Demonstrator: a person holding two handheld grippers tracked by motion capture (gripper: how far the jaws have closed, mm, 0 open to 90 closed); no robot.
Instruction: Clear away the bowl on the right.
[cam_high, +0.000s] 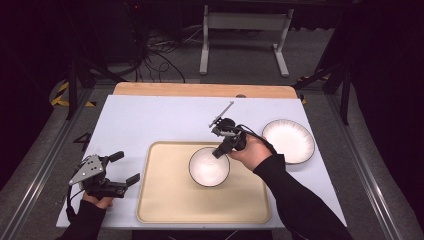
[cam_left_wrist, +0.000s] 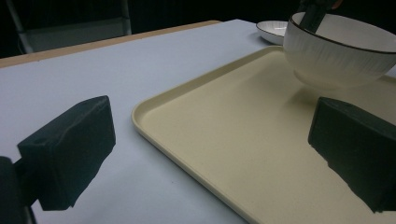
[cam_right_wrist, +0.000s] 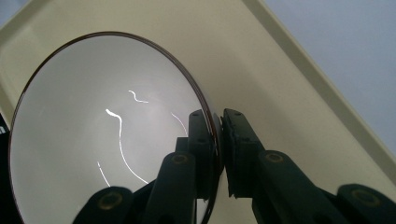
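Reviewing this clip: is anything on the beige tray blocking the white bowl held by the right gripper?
Nothing visible does. The right gripper is shut on the rim of the white dark-rimmed ceramic bowl, over the beige plastic tray, whose surface around it is bare. The white ribbed plate lies off the tray.

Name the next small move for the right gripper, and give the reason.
Probably open the jaws and let go. The right gripper is clamped on the rim of the bowl, one jaw inside and one outside, and the bowl seems to sit on the tray. The left gripper waits open beside it.
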